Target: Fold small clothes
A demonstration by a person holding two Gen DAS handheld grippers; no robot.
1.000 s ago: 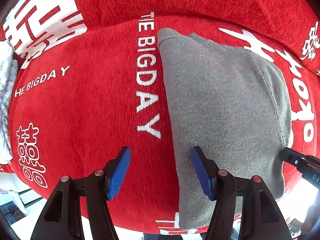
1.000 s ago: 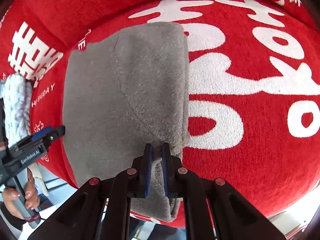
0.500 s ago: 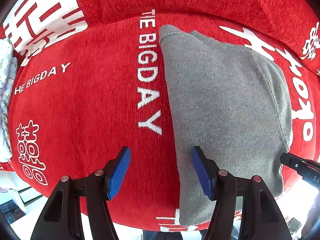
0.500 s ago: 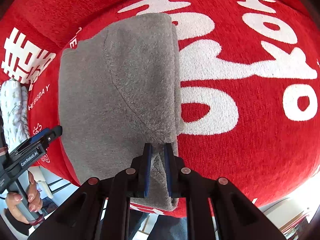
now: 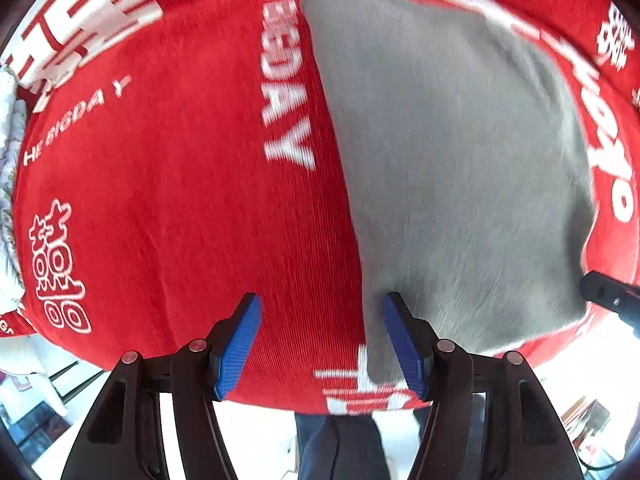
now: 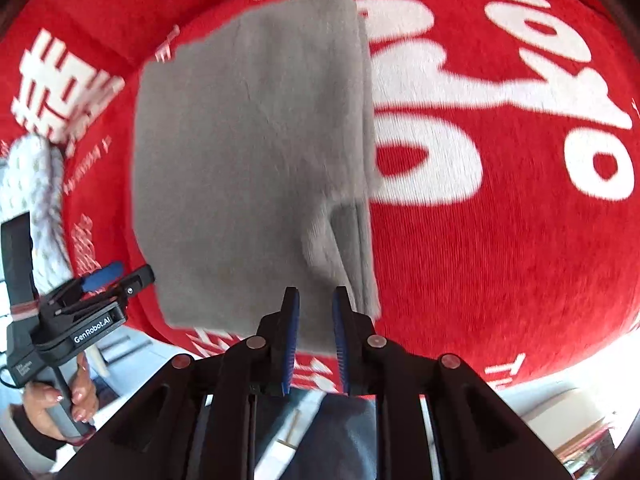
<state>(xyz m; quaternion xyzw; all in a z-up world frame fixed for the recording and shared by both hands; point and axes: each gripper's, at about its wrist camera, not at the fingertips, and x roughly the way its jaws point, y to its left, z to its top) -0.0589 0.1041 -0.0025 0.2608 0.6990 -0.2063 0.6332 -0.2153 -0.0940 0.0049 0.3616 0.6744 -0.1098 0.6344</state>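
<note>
A folded grey garment (image 5: 452, 152) lies flat on a red cloth with white lettering (image 5: 172, 200). My left gripper (image 5: 322, 312) is open and empty, its right finger over the garment's near left edge. In the right wrist view the same grey garment (image 6: 248, 152) lies ahead of my right gripper (image 6: 314, 300), whose jaws stand slightly apart at the garment's near right corner, no longer pinching it. The left gripper also shows in the right wrist view (image 6: 116, 280), and the right gripper's tip shows at the right edge of the left wrist view (image 5: 608, 296).
A white patterned cloth (image 6: 36, 184) lies at the left edge of the red surface; it also shows in the left wrist view (image 5: 8, 128). The red surface's near edge drops off to the floor just below both grippers.
My right gripper has opened a little and let go of the grey garment's corner. Both grippers have pulled back toward the near edge; the views are blurred by motion.
</note>
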